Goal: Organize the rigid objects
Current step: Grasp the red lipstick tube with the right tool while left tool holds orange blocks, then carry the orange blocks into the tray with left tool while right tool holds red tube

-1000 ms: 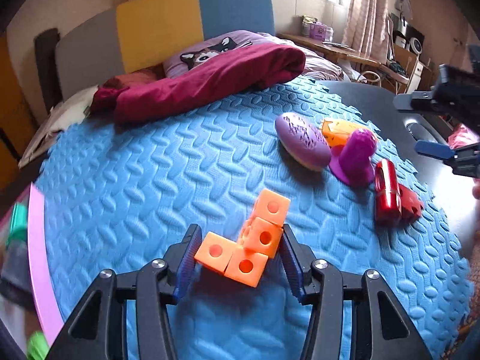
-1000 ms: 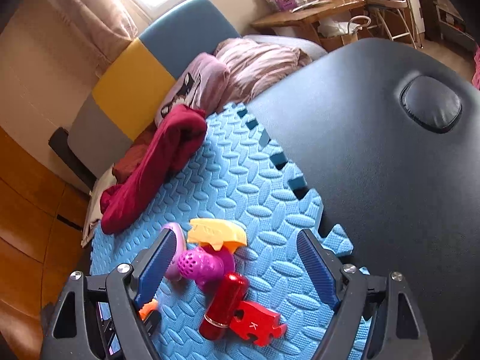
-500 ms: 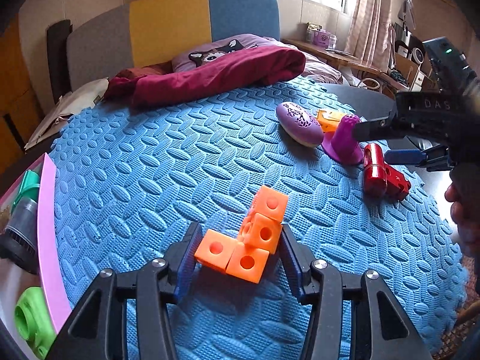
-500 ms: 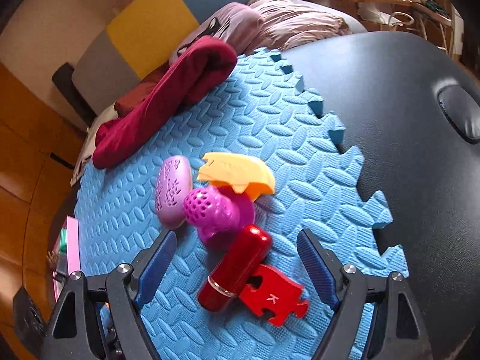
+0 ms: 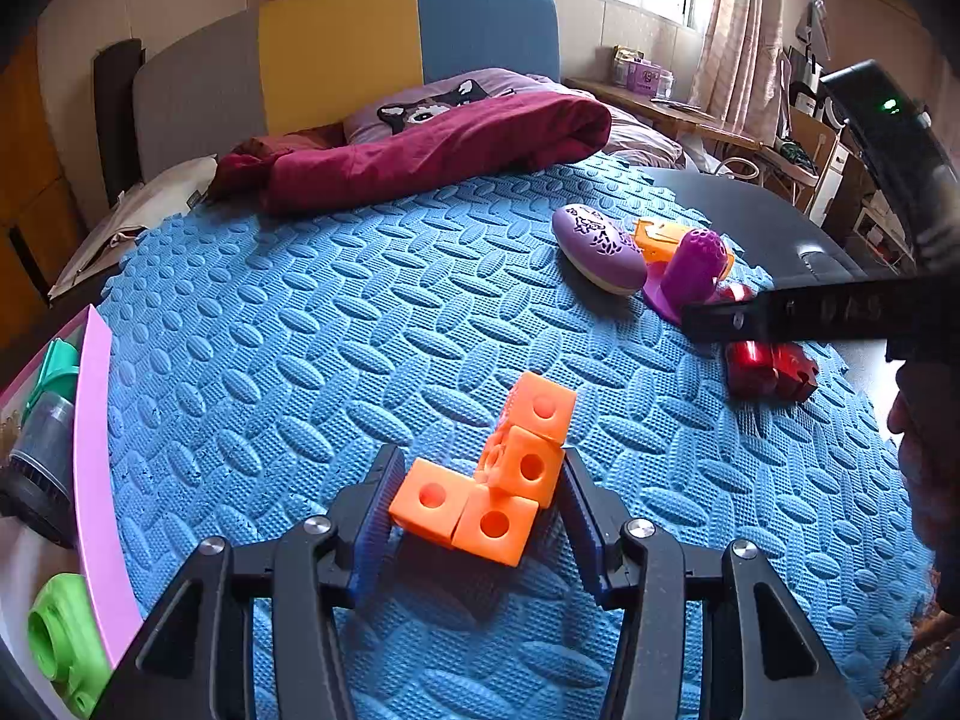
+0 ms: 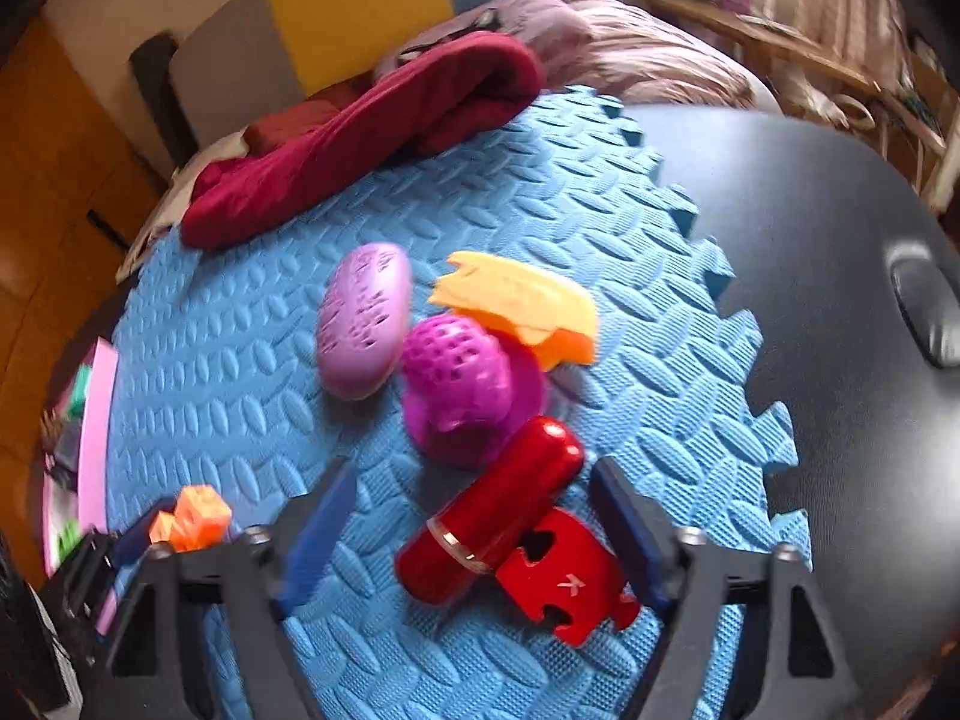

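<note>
An orange piece of joined cubes [image 5: 498, 480] sits low over the blue foam mat [image 5: 300, 330], and my left gripper [image 5: 477, 498] is shut on it, a pad touching each side. My right gripper [image 6: 471, 534] points down over a red cylinder [image 6: 492, 516] and a red puzzle piece [image 6: 564, 582]. Both lie between its jaws, which are closing, and the pads do not press on them. Just beyond lie a purple perforated cup [image 6: 462, 384], a purple oval [image 6: 363, 318] and a yellow-orange piece [image 6: 516, 300].
A pink-rimmed tray [image 5: 93, 450] at the mat's left edge holds a green part [image 5: 60, 630] and a grey cylinder [image 5: 42, 438]. A maroon blanket [image 5: 432, 144] lies along the far edge. The black tabletop [image 6: 810, 300] borders the mat on the right.
My right gripper has moved in over the toy cluster and rolled, so the red cylinder and puzzle piece now lie between its fingers. The left gripper still holds the orange cubes.
</note>
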`<move>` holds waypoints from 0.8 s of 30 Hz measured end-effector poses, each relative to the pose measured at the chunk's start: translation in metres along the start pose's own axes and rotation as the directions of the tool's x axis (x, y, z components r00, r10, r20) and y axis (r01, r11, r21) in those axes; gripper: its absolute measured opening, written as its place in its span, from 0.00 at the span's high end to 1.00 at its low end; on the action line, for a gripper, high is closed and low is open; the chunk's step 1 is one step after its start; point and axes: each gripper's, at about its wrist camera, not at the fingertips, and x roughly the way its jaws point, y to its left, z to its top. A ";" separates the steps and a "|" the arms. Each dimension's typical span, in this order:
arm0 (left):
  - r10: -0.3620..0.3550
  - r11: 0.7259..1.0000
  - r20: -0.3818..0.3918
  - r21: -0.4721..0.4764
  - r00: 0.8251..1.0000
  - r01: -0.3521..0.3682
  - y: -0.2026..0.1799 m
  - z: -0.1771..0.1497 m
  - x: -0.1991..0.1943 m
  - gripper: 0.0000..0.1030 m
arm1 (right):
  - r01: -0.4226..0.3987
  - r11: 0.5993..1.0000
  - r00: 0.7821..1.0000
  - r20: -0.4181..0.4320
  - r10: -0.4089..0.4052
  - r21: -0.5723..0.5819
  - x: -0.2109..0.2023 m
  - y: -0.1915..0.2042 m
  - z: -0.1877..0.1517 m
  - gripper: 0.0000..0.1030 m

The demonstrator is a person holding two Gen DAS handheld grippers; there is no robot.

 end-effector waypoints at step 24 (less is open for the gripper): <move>0.000 1.000 0.001 0.000 1.000 0.000 0.000 0.000 0.000 0.49 | 0.002 0.962 0.999 0.038 0.009 -0.275 0.004 0.049 -0.019 0.75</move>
